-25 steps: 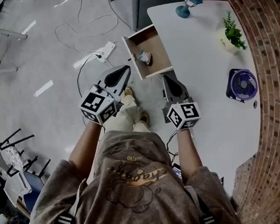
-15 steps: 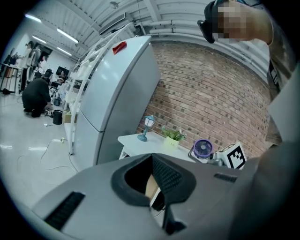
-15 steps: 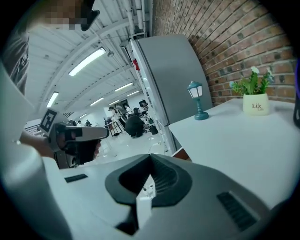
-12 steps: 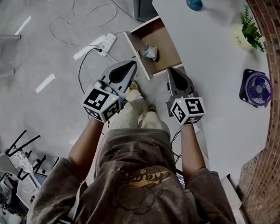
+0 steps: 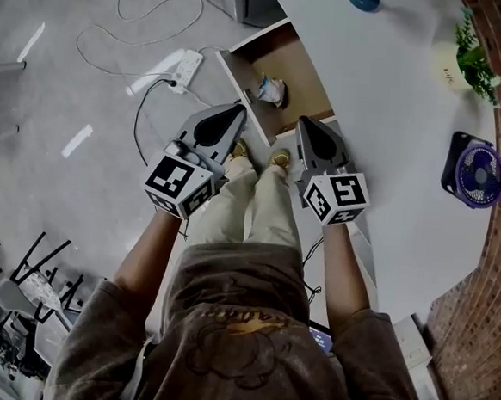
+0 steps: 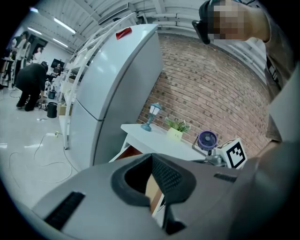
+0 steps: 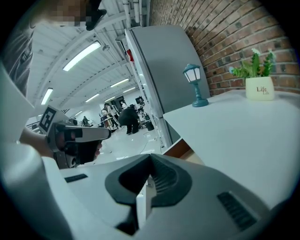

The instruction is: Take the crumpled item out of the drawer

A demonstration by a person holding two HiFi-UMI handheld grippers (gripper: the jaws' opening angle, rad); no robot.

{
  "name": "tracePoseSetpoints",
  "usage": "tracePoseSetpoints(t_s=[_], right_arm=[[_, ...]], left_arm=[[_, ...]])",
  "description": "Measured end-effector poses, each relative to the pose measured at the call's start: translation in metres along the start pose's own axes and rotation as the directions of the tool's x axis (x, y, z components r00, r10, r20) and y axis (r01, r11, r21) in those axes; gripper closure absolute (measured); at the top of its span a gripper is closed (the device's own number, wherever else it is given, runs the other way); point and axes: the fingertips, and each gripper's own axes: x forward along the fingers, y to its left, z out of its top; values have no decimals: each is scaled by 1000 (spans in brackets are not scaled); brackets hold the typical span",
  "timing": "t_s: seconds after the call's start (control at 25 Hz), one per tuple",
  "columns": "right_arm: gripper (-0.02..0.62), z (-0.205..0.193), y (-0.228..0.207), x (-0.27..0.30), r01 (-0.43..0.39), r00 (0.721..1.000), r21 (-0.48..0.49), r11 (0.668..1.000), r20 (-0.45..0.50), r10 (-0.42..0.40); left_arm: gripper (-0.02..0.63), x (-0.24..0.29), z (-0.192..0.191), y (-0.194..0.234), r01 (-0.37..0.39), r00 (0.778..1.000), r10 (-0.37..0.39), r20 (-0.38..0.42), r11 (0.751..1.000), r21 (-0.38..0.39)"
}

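Left gripper point(image 5: 239, 111): jaws closed tip to tip, nothing gripped, nothing touched; tip just short of the drawer point(image 5: 242, 92), at its outer corner on the side nearest the person.

Right gripper point(image 5: 302, 122): jaws closed the same way, nothing gripped, tip at the drawer's other near corner.

Crumpled item point(image 5: 270, 89): lying about the middle of the drawer's floor, apart from both grippers; too small to tell its long axis or heading.

Left forearm point(image 5: 147, 249) and right forearm point(image 5: 337, 264): stretched forward side by side, grippers tilted down toward the drawer.
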Motion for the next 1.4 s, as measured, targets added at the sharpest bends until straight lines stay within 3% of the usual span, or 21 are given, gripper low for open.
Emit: tracePoseSetpoints(t_s=[0.36, 0.64, 1.04, 1.4], right_arm=[[598, -21, -9, 38, -14, 999, -26, 1000, -31, 13], [598, -36, -16, 55, -16, 998, -25, 1000, -68, 14], [441, -40, -22, 66, -23, 994, -43, 999, -105, 18], [271, -54, -25, 83, -54, 978, -119, 991, -206, 28]], left_arm=[[598, 18, -25, 22, 15, 1000, -15, -10, 1000, 4], [598, 30, -41, 36, 14, 1000, -14, 7, 998, -59], [598, 32, -49, 47, 5, 1000, -5, -1, 997, -77], [598, 37, -49, 53, 0, 1000, 0, 0, 997, -78]])
